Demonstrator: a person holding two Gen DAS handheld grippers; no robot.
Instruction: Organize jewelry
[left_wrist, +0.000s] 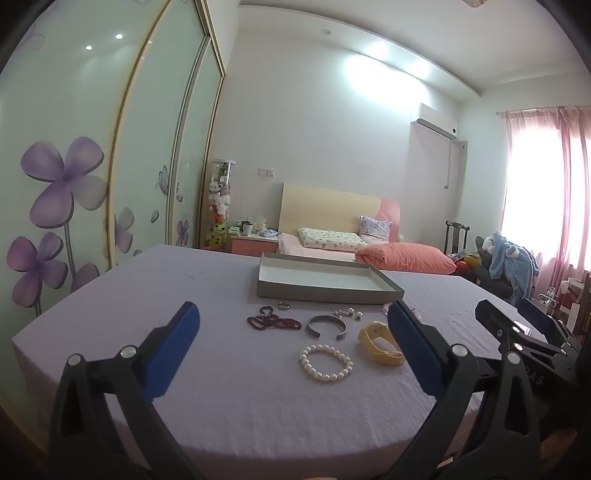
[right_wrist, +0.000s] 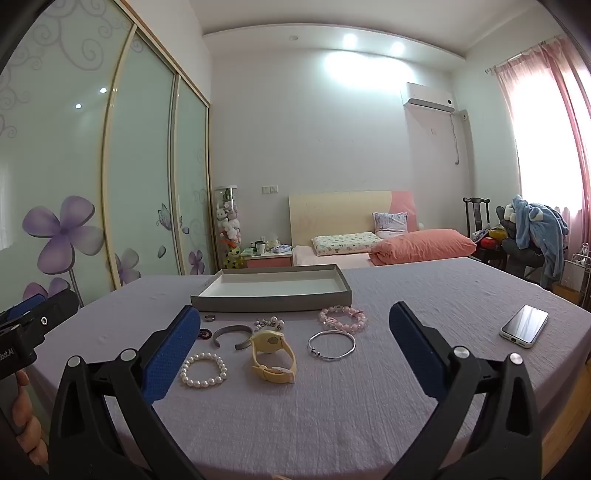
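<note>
Jewelry lies on a lilac cloth in front of a shallow grey tray (left_wrist: 314, 293) (right_wrist: 258, 304) with a white, bare inside. I see a pearl bracelet (left_wrist: 325, 363) (right_wrist: 203, 370), a yellow watch (left_wrist: 380, 341) (right_wrist: 273, 352), a grey cuff bangle (left_wrist: 327, 326) (right_wrist: 232, 335), dark red beads (left_wrist: 273, 322), a small ring (left_wrist: 283, 305) (right_wrist: 210, 317), a pink bead bracelet (right_wrist: 343, 318) and a thin silver bangle (right_wrist: 331, 345). My left gripper (left_wrist: 293, 314) and right gripper (right_wrist: 295, 314) both hover open above the near side, nothing between their blue pads.
A phone (right_wrist: 524, 325) lies on the cloth at the right. The right gripper's body (left_wrist: 524, 332) shows at the right of the left wrist view. A hand (right_wrist: 26, 417) holds the left gripper at the far left. Wardrobe doors (right_wrist: 92, 166) stand left, a bed (right_wrist: 369, 243) behind.
</note>
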